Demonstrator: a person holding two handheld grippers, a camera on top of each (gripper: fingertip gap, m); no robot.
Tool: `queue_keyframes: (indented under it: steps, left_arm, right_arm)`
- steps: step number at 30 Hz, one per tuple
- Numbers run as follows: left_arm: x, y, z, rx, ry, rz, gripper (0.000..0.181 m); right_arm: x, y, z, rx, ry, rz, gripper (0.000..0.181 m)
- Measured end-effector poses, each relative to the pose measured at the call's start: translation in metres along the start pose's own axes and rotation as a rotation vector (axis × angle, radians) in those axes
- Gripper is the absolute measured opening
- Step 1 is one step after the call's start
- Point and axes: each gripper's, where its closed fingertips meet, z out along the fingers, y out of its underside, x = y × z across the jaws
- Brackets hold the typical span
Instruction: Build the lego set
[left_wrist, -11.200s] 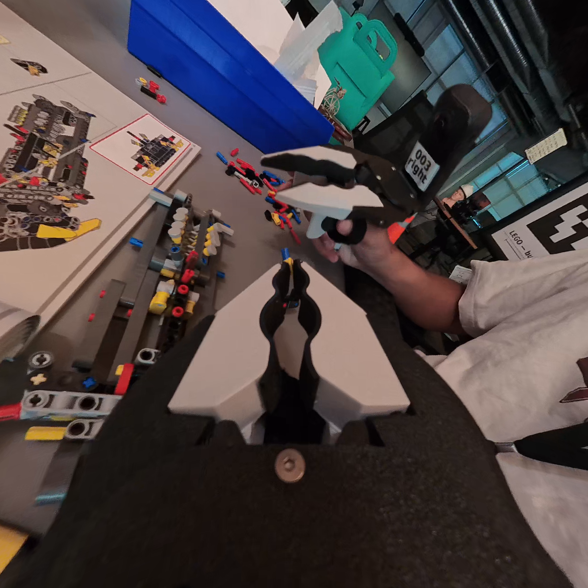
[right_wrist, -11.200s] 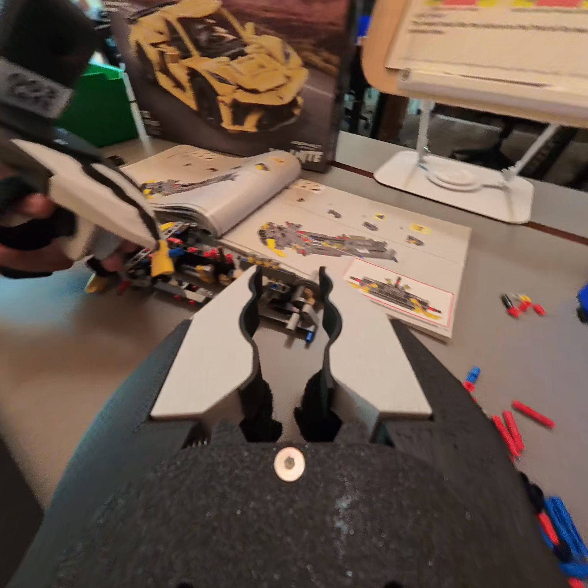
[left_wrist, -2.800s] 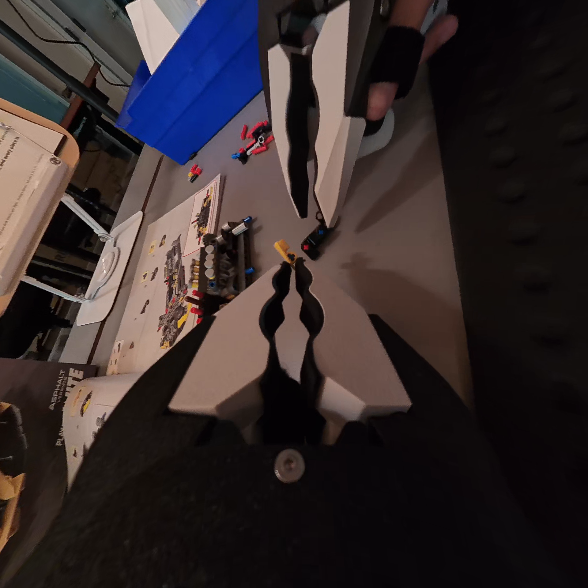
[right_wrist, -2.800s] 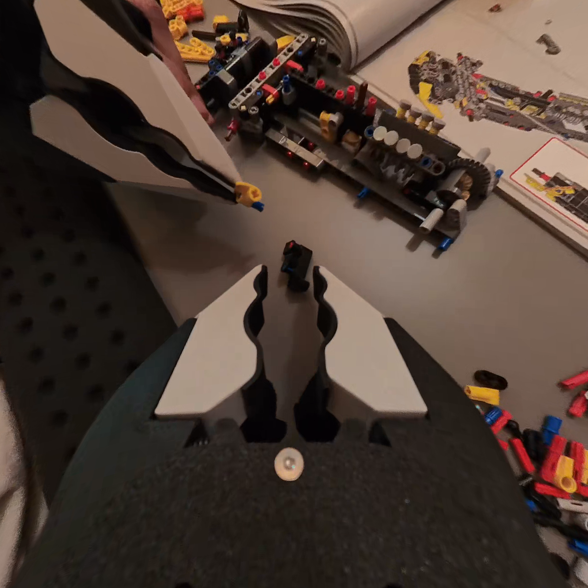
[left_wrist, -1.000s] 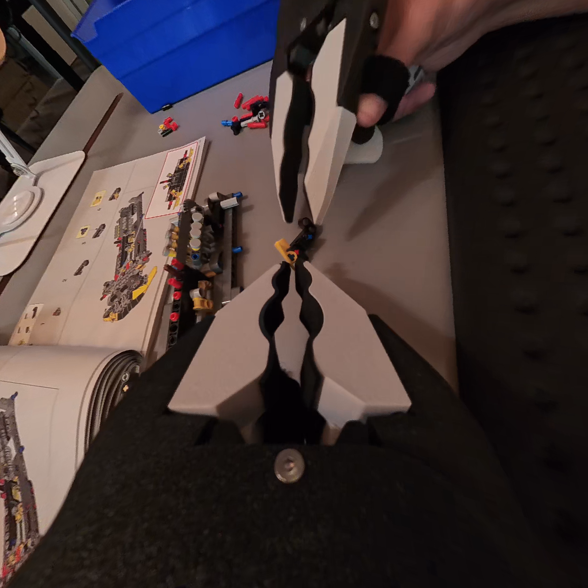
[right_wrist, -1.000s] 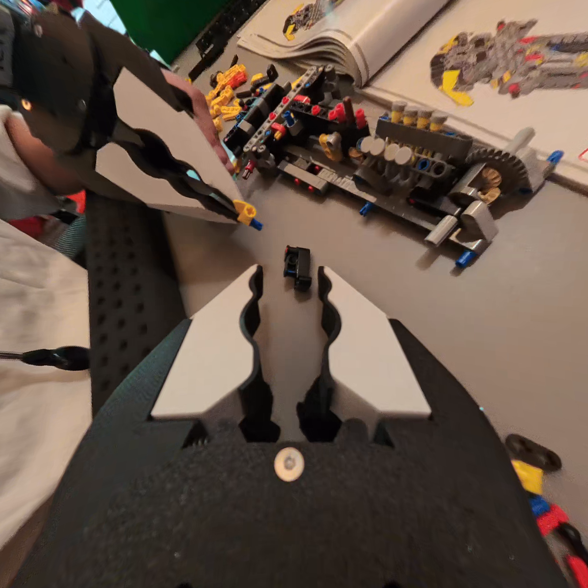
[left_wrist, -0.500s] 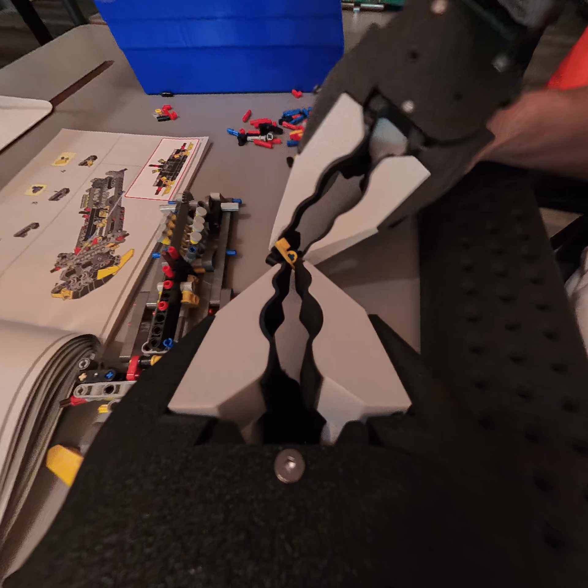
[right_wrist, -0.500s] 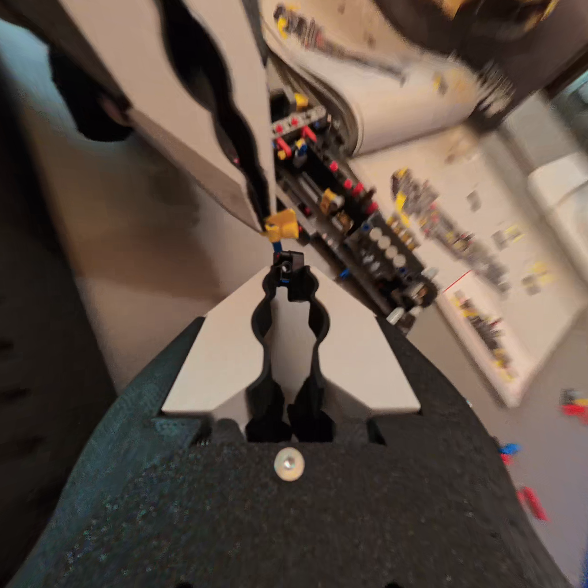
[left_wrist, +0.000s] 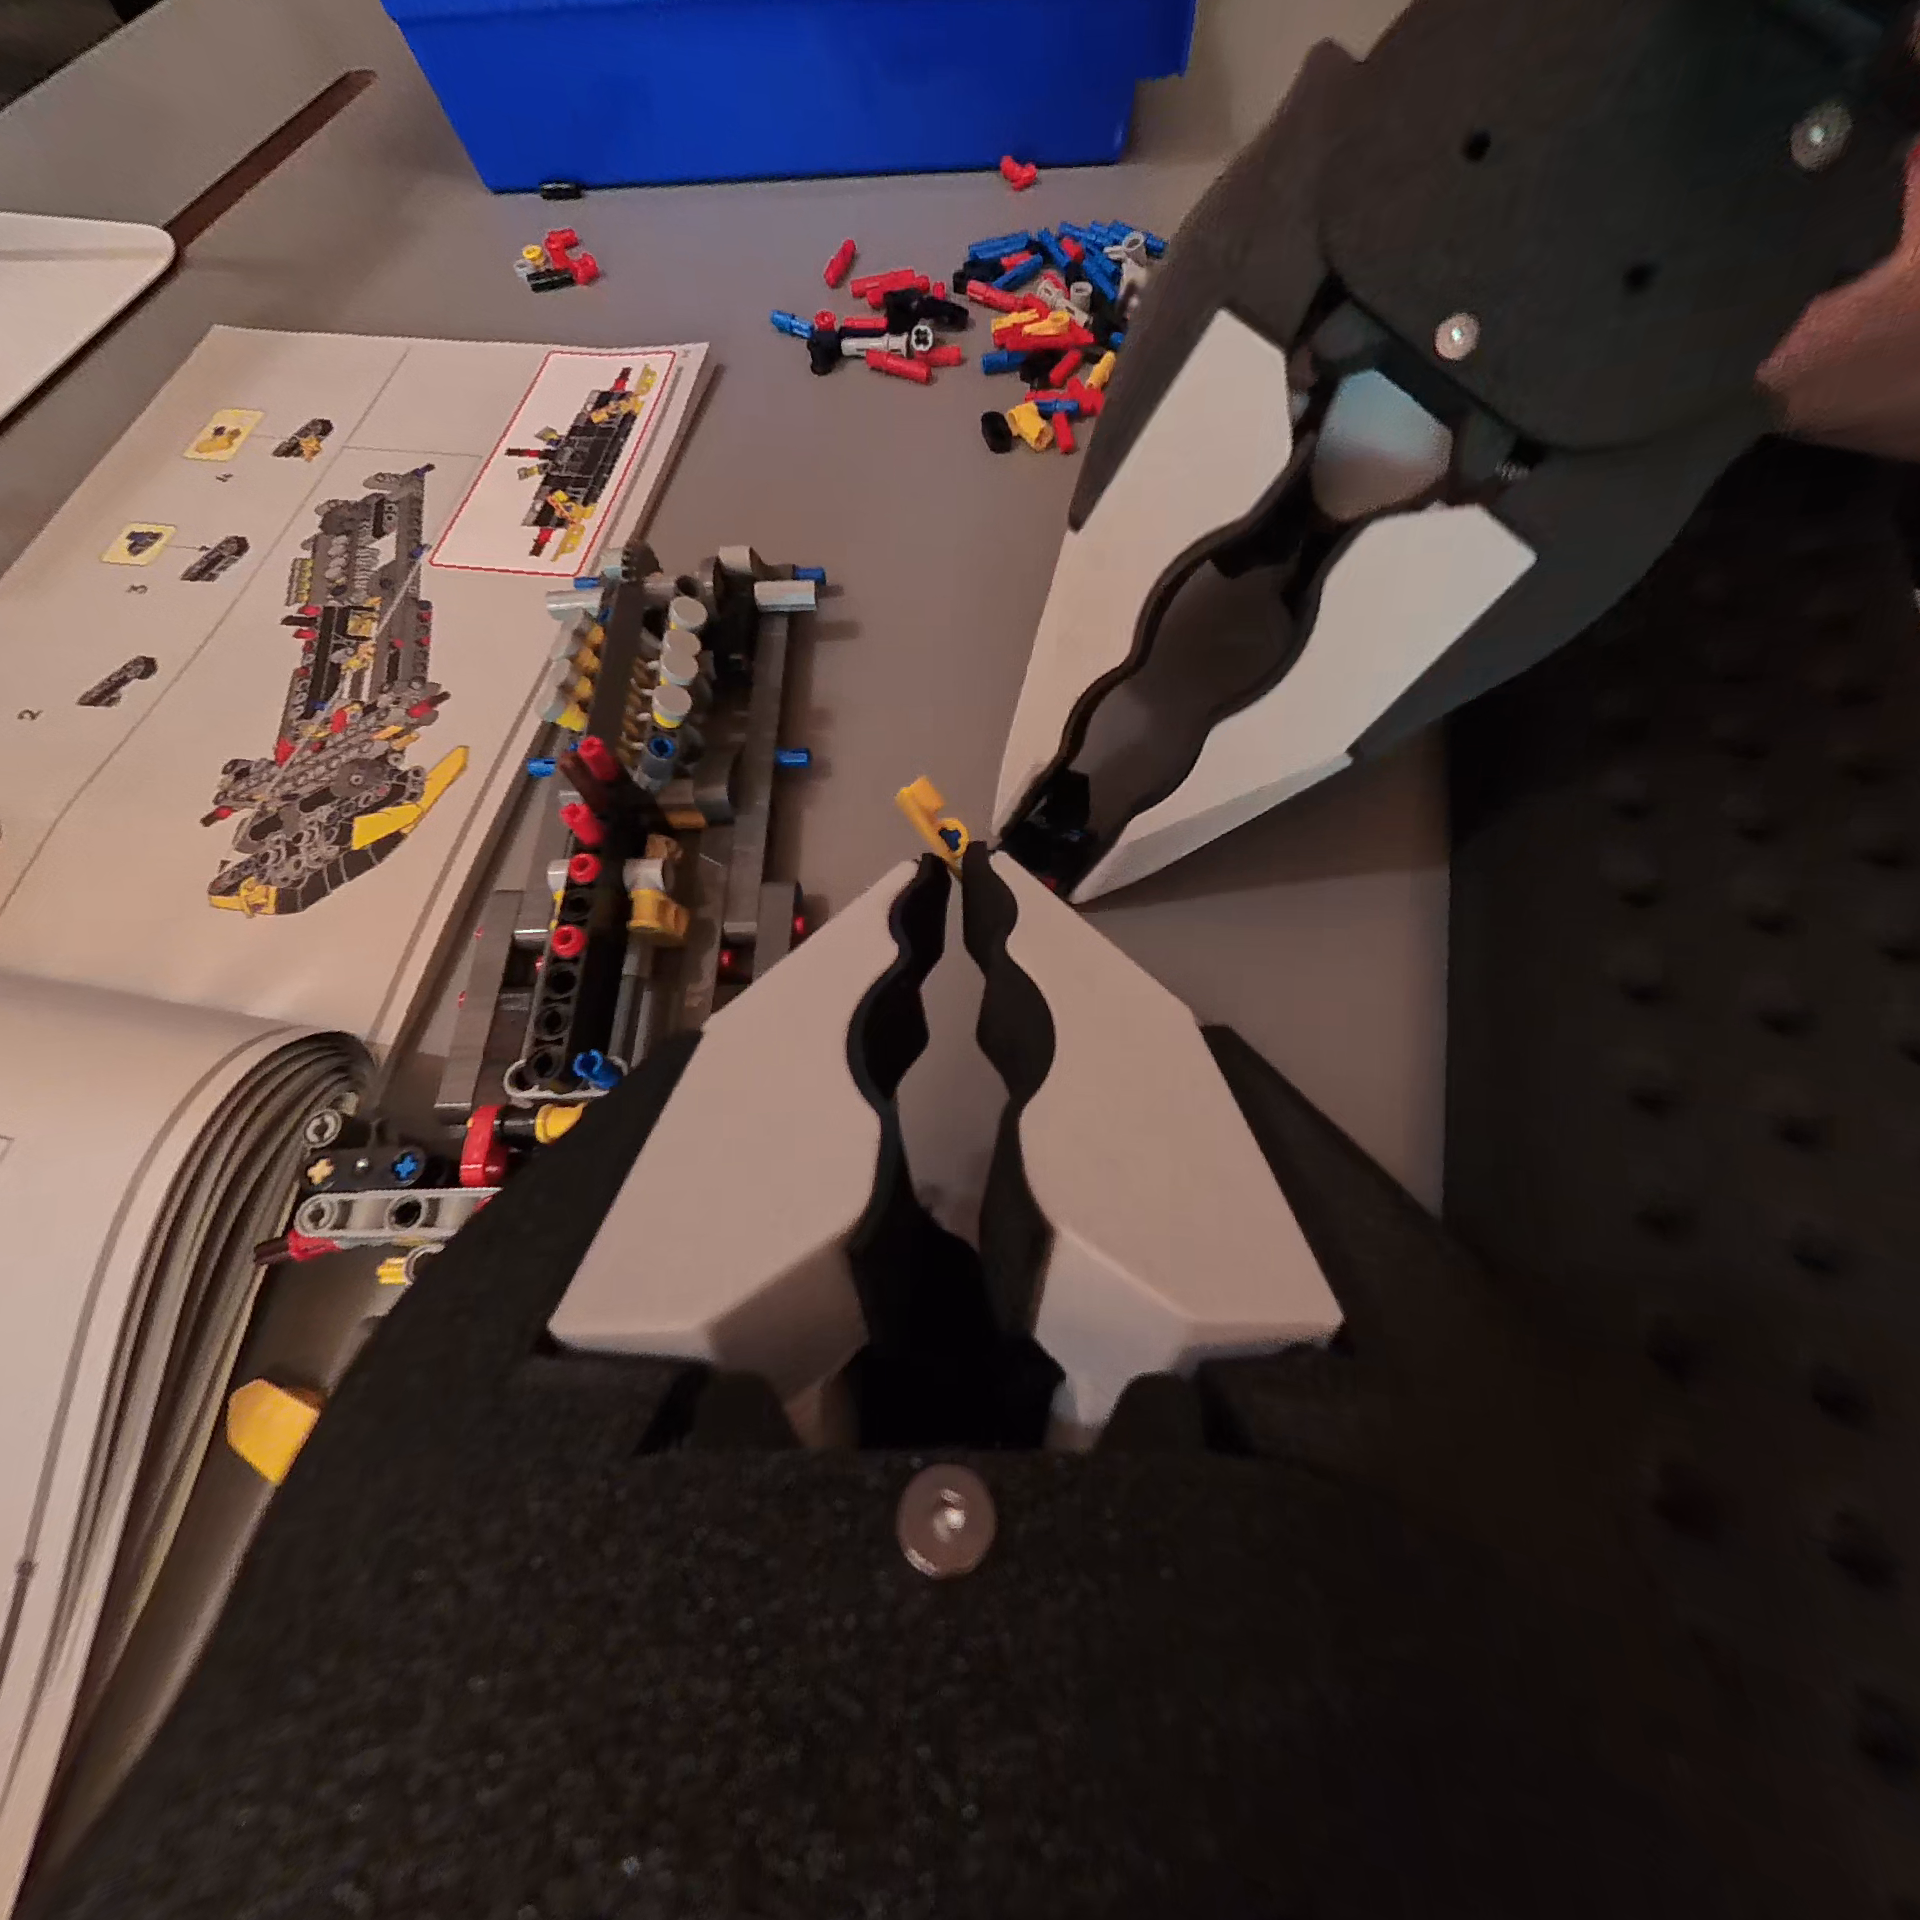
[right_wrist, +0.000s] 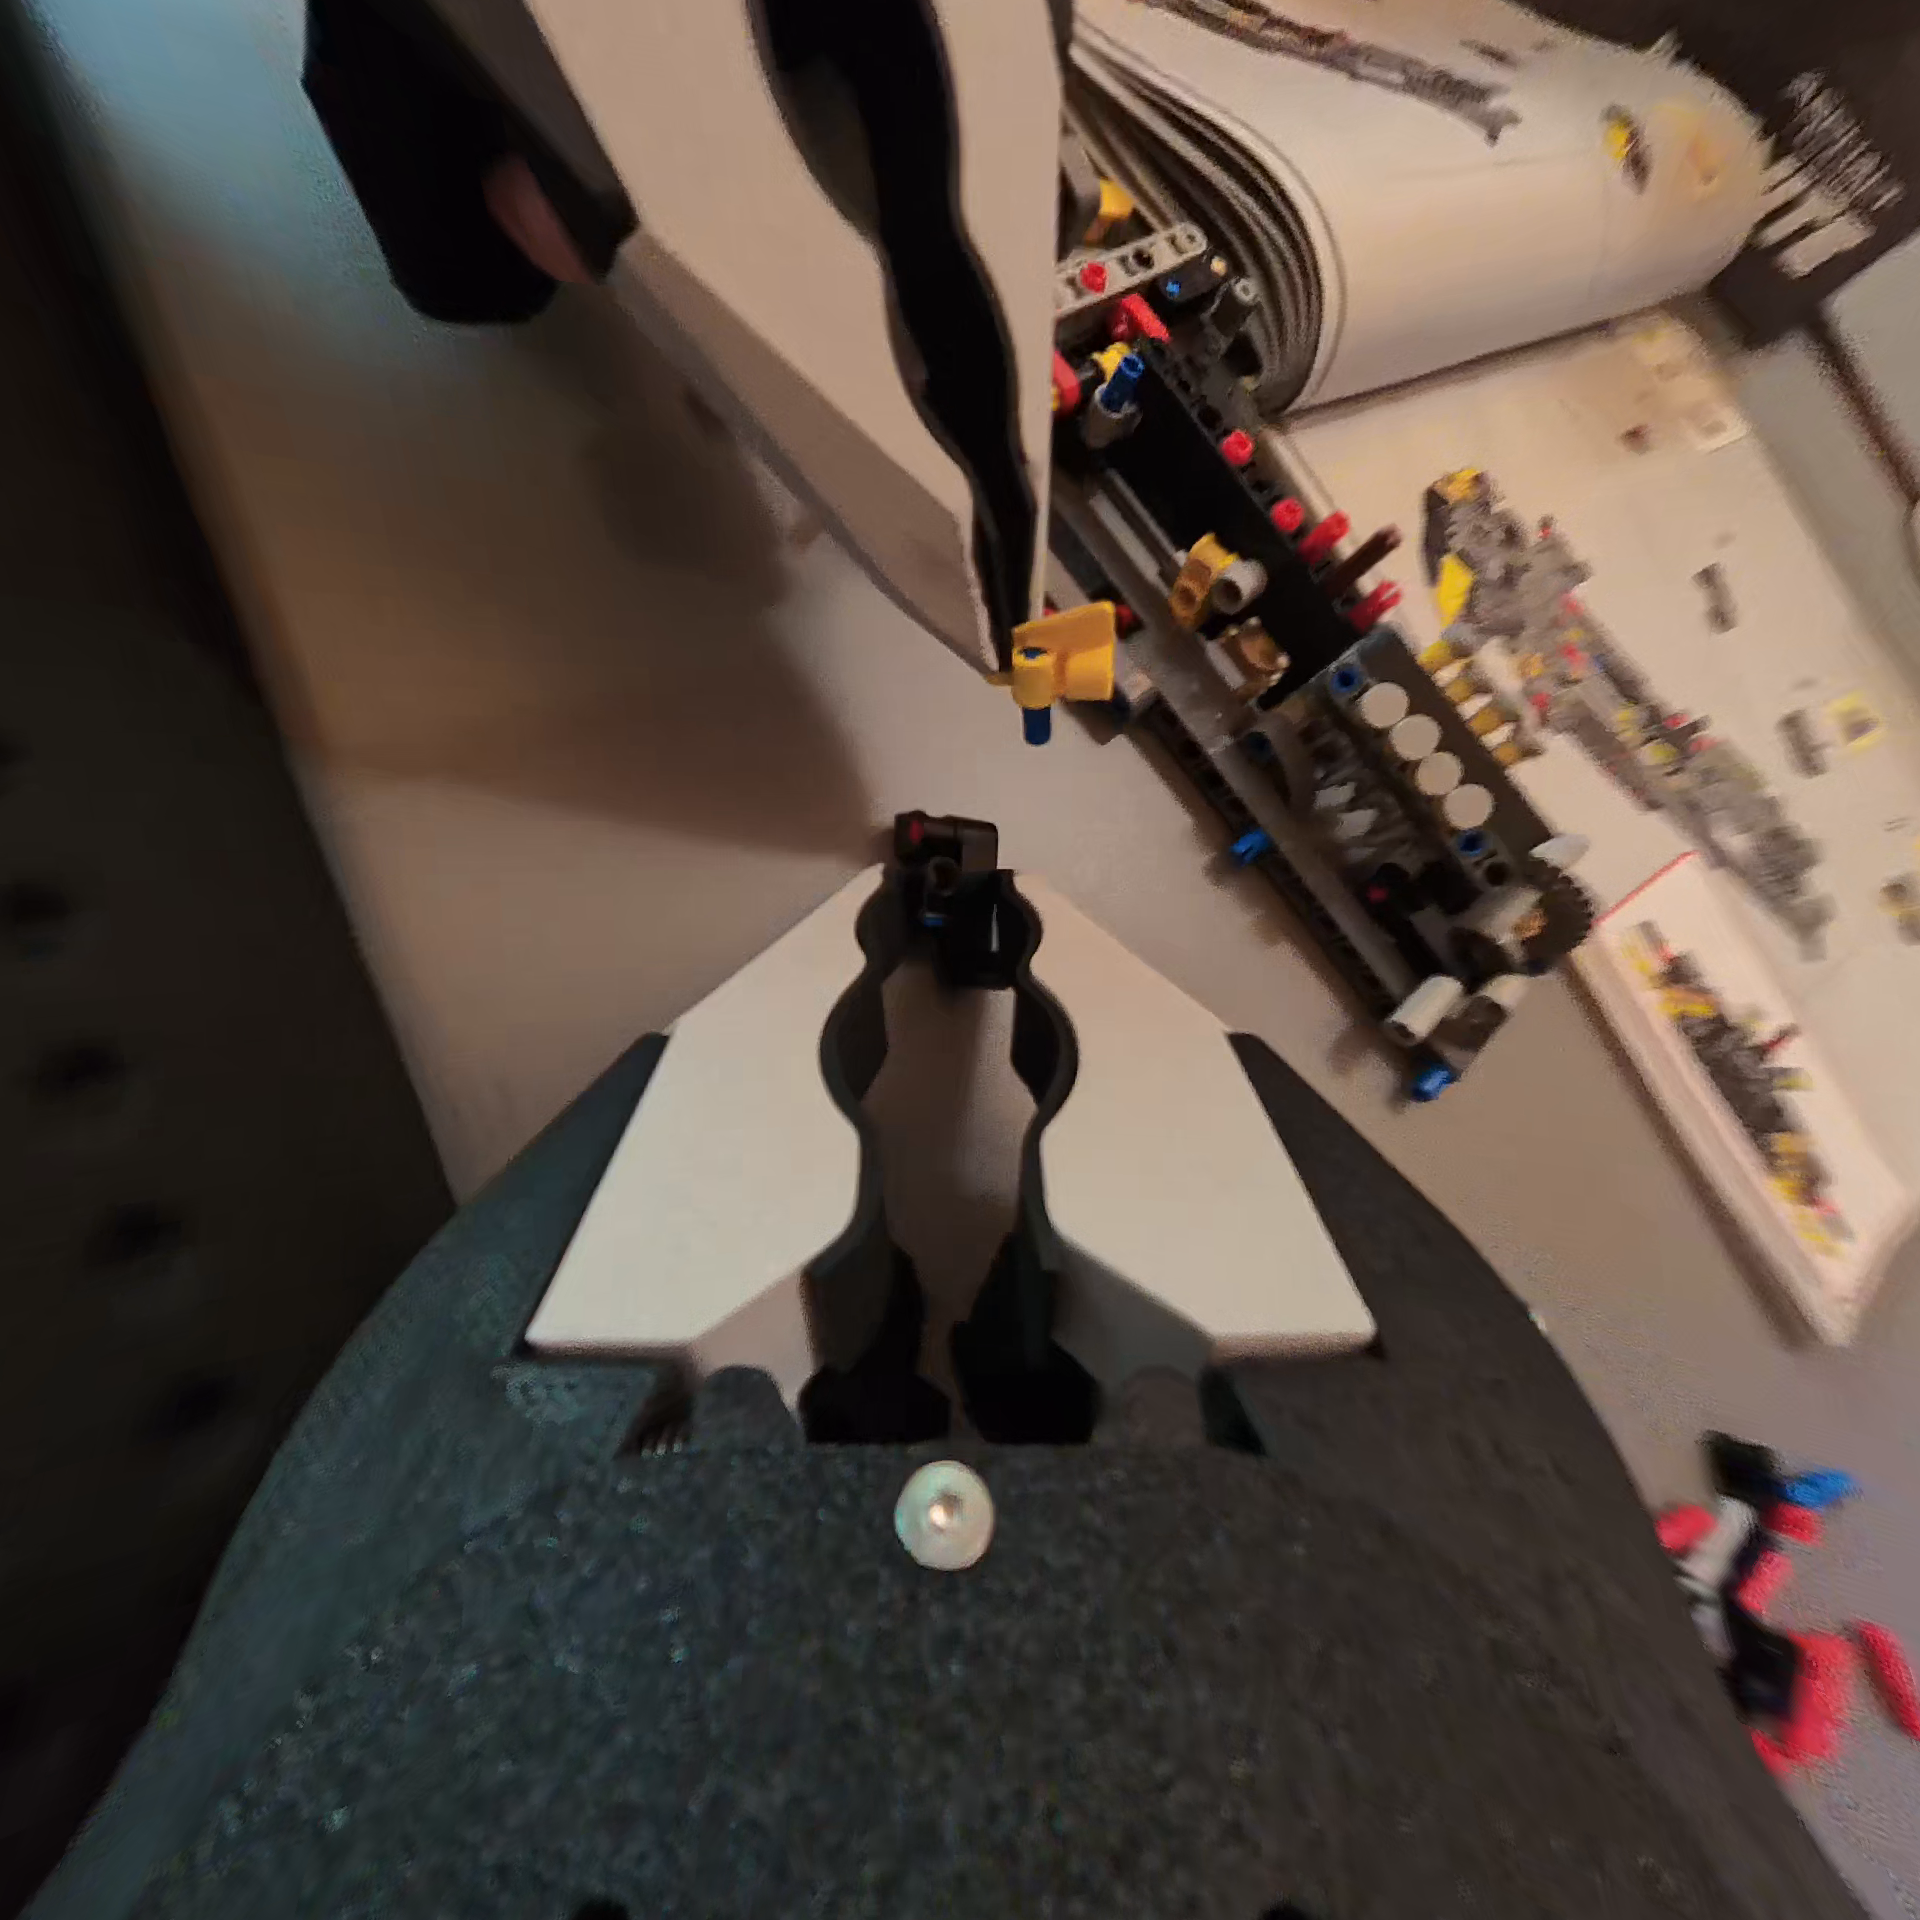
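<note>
Two handheld grippers meet tip to tip above a grey table. The left gripper has its fingers pinched closed on a small yellow piece with a blue pin in it, which sticks out past the tips. The right gripper is closed on a small black piece with a red dot. The black piece sits just beside the yellow one; the blurred right wrist view seems to show a small gap between them.

On the table just left of the grippers lies the partly built model, a long dark frame with red, yellow and blue pins. Beside it is an open instruction booklet. Farther back are a scatter of loose pieces and a blue bin.
</note>
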Motion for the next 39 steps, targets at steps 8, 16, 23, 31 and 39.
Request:
queue_keyframes:
  steps: [8, 16, 23, 31, 39]
  left_arm:
    - [0.005, 0.003, 0.0, -0.031, 0.005, 0.078, 0.002]
    - [0.013, 0.003, 0.002, -0.057, -0.086, 0.338, 0.002]
    - [0.017, -0.006, 0.001, -0.009, -0.109, 0.407, 0.002]
    - [0.015, -0.019, -0.007, 0.077, -0.094, 0.347, 0.002]
    - [0.028, -0.048, -0.029, 0.266, 0.196, -0.012, 0.011]
  right_arm:
    - [0.006, -0.042, -0.029, 0.286, -0.283, 0.358, 0.026]
    - [0.007, -0.039, -0.017, 0.227, -0.292, 0.405, 0.011]
    - [0.007, -0.034, -0.025, 0.29, -0.398, 0.486, 0.004]
    - [0.02, -0.046, -0.047, 0.453, -0.55, 0.664, 0.0]
    - [0.018, -0.062, -0.072, 0.632, -0.59, 0.562, 0.0]
